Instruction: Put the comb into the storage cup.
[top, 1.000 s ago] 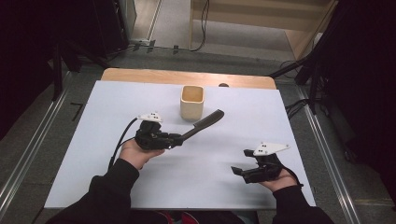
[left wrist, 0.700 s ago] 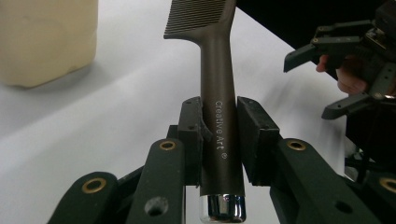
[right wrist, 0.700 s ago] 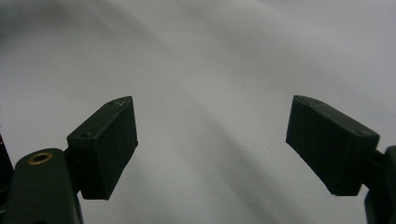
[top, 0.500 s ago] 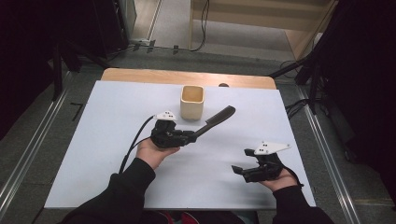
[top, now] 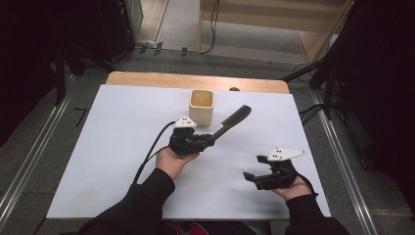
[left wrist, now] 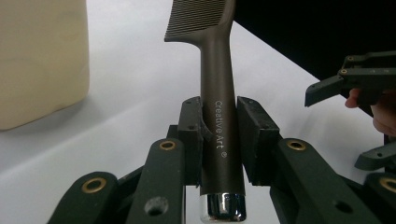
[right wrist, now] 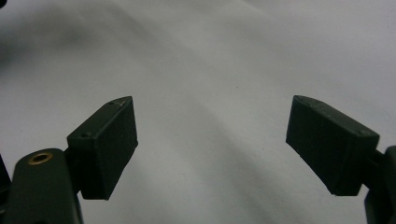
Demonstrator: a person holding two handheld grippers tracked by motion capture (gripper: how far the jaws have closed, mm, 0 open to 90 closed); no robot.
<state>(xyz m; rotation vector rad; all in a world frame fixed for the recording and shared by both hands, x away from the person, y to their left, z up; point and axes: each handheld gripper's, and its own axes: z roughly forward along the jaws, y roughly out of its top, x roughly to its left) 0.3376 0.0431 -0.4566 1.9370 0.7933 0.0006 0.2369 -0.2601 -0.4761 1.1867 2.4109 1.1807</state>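
Clasping comb point(left wrist: 218, 116), left tongs point(top: 208, 140) level

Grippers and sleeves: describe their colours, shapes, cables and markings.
Both tools are black linkages with brass-coloured pivot rings and blocky rectangular pads. The left gripper and right gripper each carry a pale three-cornered plate on top. A black cable trails from the left one. The sleeves are black.

A cup point(top: 201, 106) is placed on the table point(top: 107, 161) toward twelve o'clock. A comb point(top: 230, 122) is held just beside it, at its four o'clock, in the left gripper point(top: 208, 141). The right gripper point(top: 249, 178) is seen well apart, toward five o'clock.
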